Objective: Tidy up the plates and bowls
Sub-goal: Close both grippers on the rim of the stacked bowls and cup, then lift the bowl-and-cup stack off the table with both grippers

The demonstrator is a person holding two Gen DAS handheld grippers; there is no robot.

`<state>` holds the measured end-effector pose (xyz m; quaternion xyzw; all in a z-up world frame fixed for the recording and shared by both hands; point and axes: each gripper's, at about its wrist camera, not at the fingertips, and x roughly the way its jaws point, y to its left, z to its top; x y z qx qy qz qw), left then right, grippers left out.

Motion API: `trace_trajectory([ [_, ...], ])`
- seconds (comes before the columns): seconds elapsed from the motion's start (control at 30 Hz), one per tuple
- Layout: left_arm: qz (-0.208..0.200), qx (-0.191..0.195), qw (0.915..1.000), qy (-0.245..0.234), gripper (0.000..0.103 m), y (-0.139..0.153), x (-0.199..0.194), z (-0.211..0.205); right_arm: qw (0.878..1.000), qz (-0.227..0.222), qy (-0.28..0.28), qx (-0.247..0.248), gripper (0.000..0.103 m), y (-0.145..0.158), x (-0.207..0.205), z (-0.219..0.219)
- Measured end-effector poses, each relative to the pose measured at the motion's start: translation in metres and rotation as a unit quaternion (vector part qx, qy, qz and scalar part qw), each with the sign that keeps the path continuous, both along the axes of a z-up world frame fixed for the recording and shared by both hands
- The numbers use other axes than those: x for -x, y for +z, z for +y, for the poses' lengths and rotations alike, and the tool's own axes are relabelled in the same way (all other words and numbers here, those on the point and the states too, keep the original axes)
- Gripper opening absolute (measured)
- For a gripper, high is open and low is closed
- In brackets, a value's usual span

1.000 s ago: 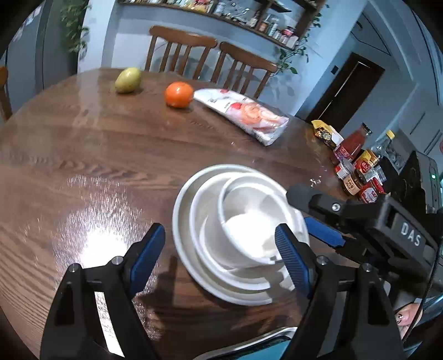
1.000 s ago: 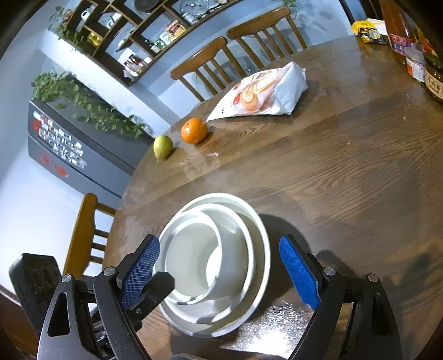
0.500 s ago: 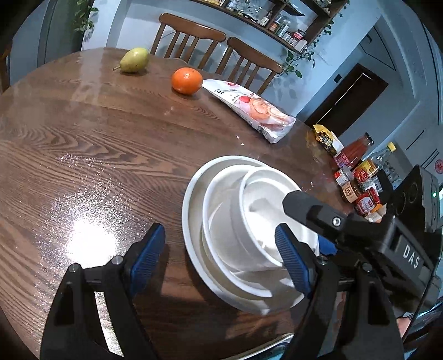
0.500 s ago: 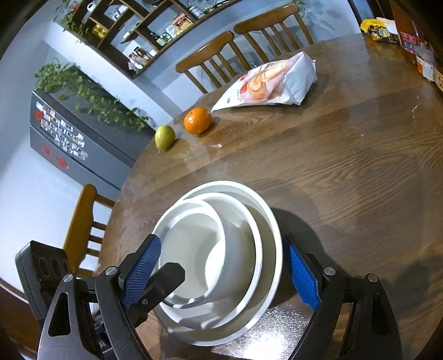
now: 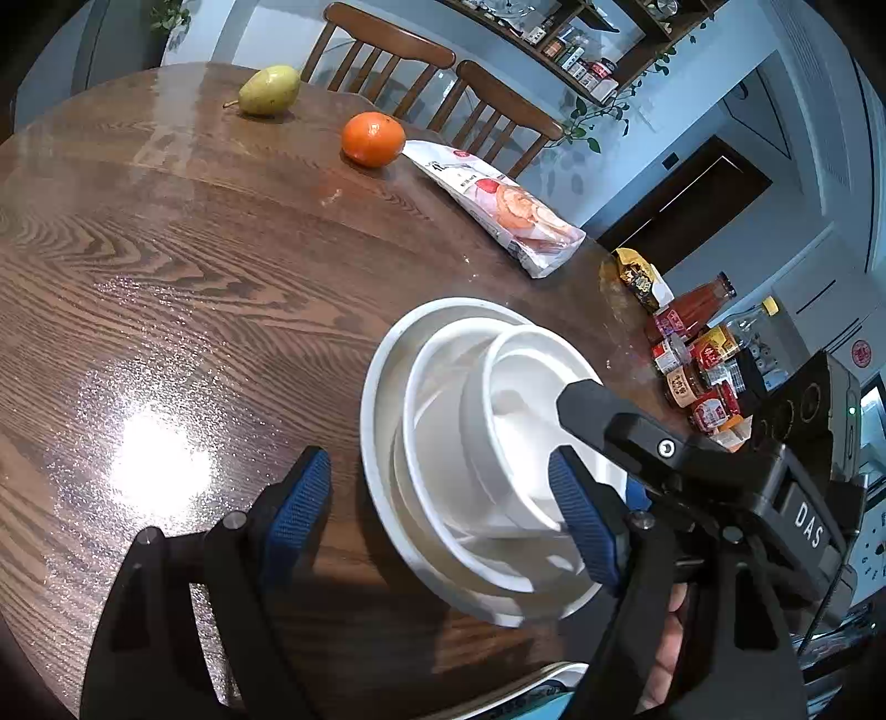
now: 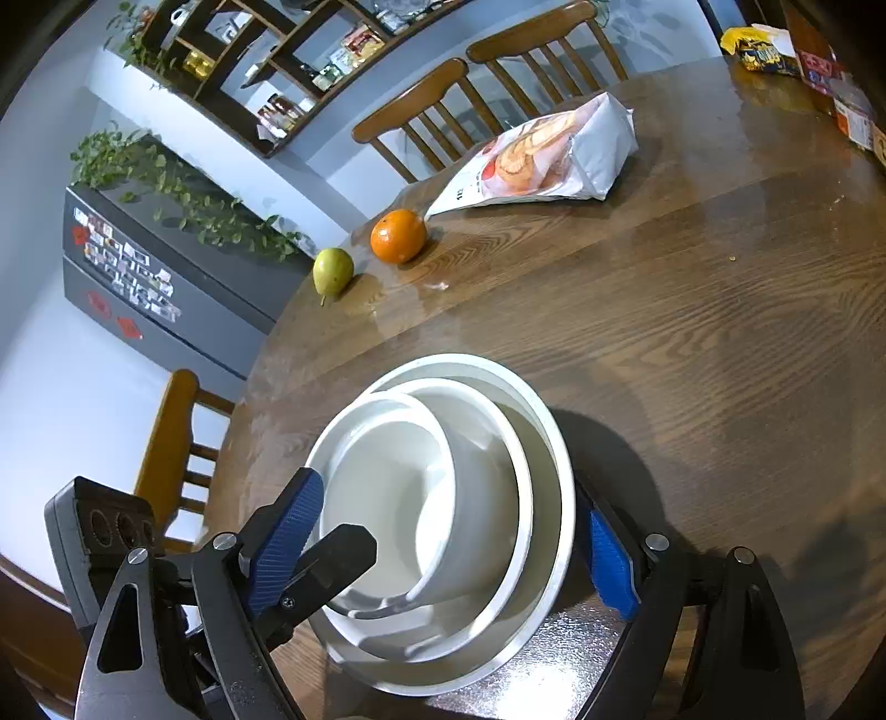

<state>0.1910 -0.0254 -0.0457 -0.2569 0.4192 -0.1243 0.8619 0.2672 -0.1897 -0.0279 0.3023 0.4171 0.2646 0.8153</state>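
A white stack sits on the round wooden table: a small bowl [image 5: 520,421] inside a wider bowl [image 5: 437,387] on a large plate [image 5: 382,376]. The same stack shows in the right wrist view, with the small bowl [image 6: 398,487], wider bowl [image 6: 498,432] and plate [image 6: 548,443]. My left gripper [image 5: 443,509] is open, its fingers on either side of the stack's near edge. My right gripper [image 6: 443,543] is open and straddles the whole stack, one pad by each rim of the plate. Neither pad visibly presses on the dishes.
An orange [image 5: 372,138], a pear [image 5: 269,90] and a snack bag [image 5: 498,205] lie at the far side. Sauce bottles and jars [image 5: 692,354] crowd the right edge. Wooden chairs [image 5: 387,50] stand behind the table.
Both grippers have moved in closer to the stack, which now looms larger between the fingers. The dishes have not moved on the table.
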Motion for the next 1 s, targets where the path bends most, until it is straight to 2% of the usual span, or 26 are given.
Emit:
trace_trajectory([
  [0.13, -0.004, 0.006, 1.0000, -0.003, 0.074, 0.001, 0.001, -0.001, 1.000, 0.000, -0.001, -0.001, 0.088, 0.000, 0.000, 0.000],
  [0.33, 0.001, 0.014, 0.9999, -0.005, 0.074, -0.001, 0.000, 0.001, 1.000, 0.005, 0.002, -0.004, 0.088, -0.001, -0.001, 0.000],
  [0.57, 0.021, 0.024, 0.9994, -0.013, 0.074, -0.006, -0.003, 0.000, 0.998, 0.043, 0.026, -0.035, 0.088, -0.014, -0.005, 0.004],
  [1.0, 0.026, 0.028, 0.9992, -0.011, 0.076, -0.007, -0.001, 0.001, 0.998, 0.053, 0.025, -0.036, 0.088, -0.014, -0.004, 0.002],
])
